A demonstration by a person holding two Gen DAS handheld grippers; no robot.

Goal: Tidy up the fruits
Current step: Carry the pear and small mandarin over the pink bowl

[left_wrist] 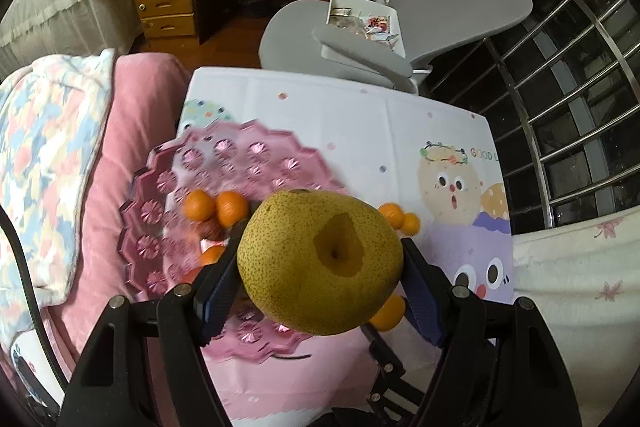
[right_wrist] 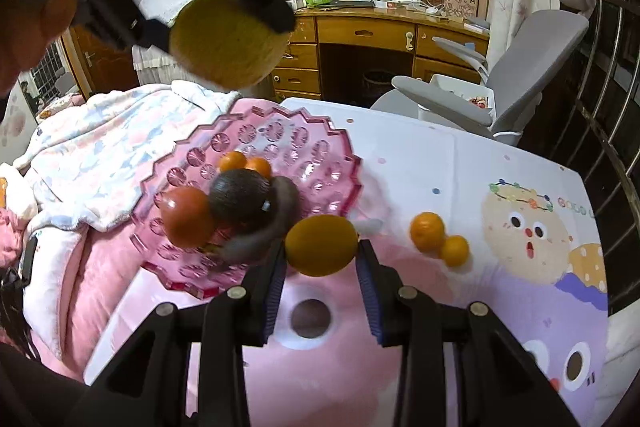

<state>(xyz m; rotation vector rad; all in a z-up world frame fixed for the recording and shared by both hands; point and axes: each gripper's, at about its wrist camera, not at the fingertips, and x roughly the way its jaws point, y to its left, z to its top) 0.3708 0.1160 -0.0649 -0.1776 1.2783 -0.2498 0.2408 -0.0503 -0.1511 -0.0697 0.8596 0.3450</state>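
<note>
My left gripper (left_wrist: 320,259) is shut on a large yellow-brown pear (left_wrist: 320,263) and holds it in the air above the pink scalloped plate (left_wrist: 240,163). The pear (right_wrist: 228,39) and left gripper also show high at the upper left of the right wrist view. My right gripper (right_wrist: 322,247) has an orange fruit (right_wrist: 321,245) between its fingers at the plate's (right_wrist: 320,155) near right rim. The plate holds two small oranges (right_wrist: 244,163), a dark avocado (right_wrist: 238,195) and a red-brown fruit (right_wrist: 186,215). Two small oranges (right_wrist: 438,237) lie on the table to the right.
The table has a cartoon-print cloth (right_wrist: 520,227). A pink bed with a patterned blanket (right_wrist: 112,155) lies to the left. A grey office chair (right_wrist: 520,67) and a wooden desk (right_wrist: 360,39) stand beyond the table. Metal window bars (left_wrist: 560,107) are at the right.
</note>
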